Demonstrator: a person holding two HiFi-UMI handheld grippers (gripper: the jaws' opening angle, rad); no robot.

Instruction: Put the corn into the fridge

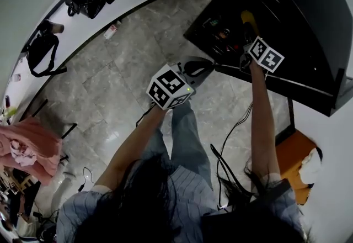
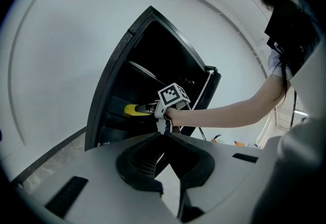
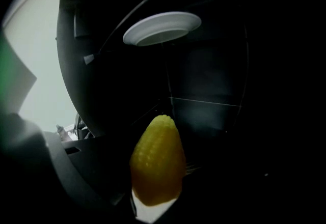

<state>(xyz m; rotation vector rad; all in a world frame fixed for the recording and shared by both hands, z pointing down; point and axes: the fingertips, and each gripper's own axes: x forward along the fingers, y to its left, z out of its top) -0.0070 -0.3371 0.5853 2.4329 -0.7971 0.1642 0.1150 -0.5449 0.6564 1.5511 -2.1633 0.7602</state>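
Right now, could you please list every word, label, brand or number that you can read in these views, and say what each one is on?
No text is readable in any view.
Left marker cube: black-and-white squares only, no letters or digits.
Right marker cube: the same kind of pattern, no letters or digits.
Bottle on the floor: its label is too small to read.

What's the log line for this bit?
right hand-held gripper: shut on corn | corn: inside open fridge, not released | left hand-held gripper: shut, empty
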